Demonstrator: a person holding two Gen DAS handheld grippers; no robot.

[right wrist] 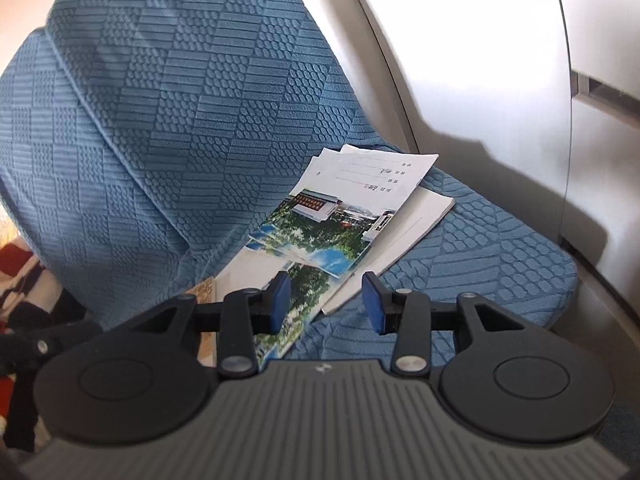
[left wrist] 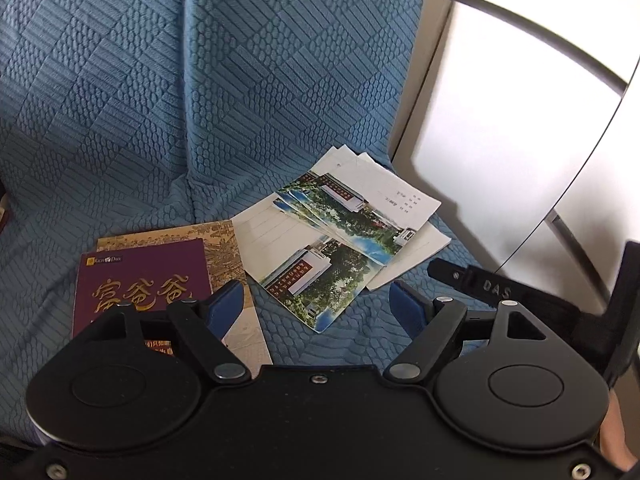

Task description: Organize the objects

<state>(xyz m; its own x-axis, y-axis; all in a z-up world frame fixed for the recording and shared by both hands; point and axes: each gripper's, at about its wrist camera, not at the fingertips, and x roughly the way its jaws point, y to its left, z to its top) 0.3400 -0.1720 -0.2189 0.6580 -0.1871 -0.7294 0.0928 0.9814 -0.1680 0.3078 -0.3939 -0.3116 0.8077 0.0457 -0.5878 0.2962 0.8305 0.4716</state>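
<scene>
Both tongs hang released over the blue sofa cover (left wrist: 168, 92), nothing between their pads. The fanned postcards (left wrist: 332, 236) lie just ahead of the left gripper (left wrist: 316, 304) and just ahead of the right gripper (right wrist: 326, 300), overlapping loosely. To tidy them well, I judge one pad should slide under a free corner while the other tong steadies the pile. Their long axes run diagonally, from near-left up to far-right; the purple book (left wrist: 140, 288) sits left of the left tong.

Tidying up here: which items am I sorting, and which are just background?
To sort: photo booklets, white papers, purple book, tan booklet.
Background: blue sofa cover, silver cabinet.
</scene>
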